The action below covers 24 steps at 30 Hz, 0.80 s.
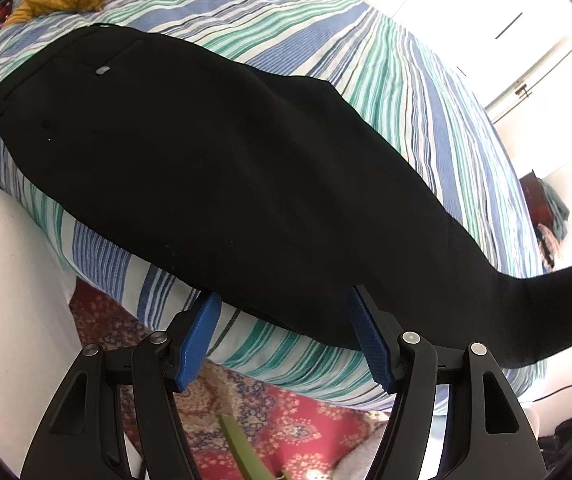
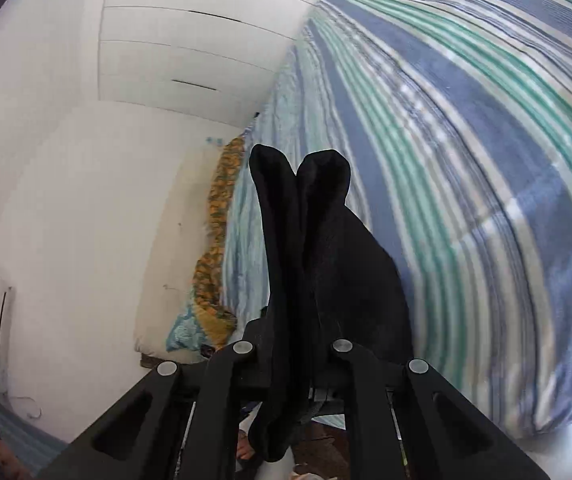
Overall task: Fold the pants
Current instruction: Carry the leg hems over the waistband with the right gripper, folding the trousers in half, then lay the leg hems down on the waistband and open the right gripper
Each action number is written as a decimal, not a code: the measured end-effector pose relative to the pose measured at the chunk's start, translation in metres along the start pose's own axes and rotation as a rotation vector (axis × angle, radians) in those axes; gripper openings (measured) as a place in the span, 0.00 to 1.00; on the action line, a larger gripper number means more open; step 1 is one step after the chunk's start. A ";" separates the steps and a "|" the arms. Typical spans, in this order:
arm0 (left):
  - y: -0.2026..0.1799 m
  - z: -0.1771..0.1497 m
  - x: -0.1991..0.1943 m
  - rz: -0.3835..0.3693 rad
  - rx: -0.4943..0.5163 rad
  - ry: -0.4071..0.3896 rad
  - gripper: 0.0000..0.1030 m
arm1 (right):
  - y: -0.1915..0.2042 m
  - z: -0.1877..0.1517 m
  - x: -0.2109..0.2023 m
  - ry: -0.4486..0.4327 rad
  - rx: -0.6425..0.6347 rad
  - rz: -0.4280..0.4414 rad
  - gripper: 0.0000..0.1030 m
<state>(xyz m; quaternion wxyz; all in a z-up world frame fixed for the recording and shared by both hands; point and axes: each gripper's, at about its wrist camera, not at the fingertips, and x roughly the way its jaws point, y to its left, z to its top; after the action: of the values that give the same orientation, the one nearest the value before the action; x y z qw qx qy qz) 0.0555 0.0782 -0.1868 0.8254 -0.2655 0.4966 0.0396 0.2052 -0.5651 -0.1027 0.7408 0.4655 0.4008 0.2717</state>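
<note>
Here the right claw (image 2: 300, 360) pinches the pants (image 1: 222, 184) hem, lifted to fold over; the left claw (image 1: 282, 320), wide, straddles the edge on the bed (image 1: 406, 100).

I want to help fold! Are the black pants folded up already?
Not yet. The pants lie spread long across the striped bed.
</note>
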 end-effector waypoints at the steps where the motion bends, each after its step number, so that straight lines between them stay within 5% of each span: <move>1: 0.001 0.000 -0.001 -0.010 -0.002 -0.003 0.66 | 0.016 -0.005 0.011 0.001 -0.012 0.038 0.09; 7: 0.018 0.001 -0.011 -0.060 -0.055 -0.025 0.66 | 0.074 -0.047 0.120 0.035 -0.014 0.178 0.09; 15: 0.039 0.000 -0.016 -0.088 -0.136 -0.031 0.66 | 0.108 -0.145 0.292 0.112 -0.334 -0.126 0.09; 18: 0.037 0.000 -0.018 -0.093 -0.119 -0.038 0.66 | 0.097 -0.184 0.346 0.161 -0.394 -0.164 0.11; 19: 0.035 0.000 -0.018 -0.099 -0.110 -0.040 0.67 | 0.090 -0.192 0.358 0.191 -0.403 -0.170 0.16; 21: 0.033 0.001 -0.019 -0.120 -0.100 -0.042 0.69 | 0.085 -0.214 0.383 0.296 -0.474 -0.243 0.52; 23: 0.031 0.000 -0.024 -0.141 -0.087 -0.056 0.72 | 0.087 -0.231 0.381 0.338 -0.577 -0.271 0.69; 24: 0.027 0.000 -0.028 -0.147 -0.068 -0.065 0.72 | 0.092 -0.236 0.369 0.318 -0.636 -0.267 0.70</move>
<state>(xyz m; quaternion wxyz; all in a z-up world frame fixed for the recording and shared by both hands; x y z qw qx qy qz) 0.0324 0.1066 -0.1738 0.8322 -0.3276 0.4472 0.0040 0.1984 -0.1284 -0.2029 0.8056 0.1081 0.4637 0.3526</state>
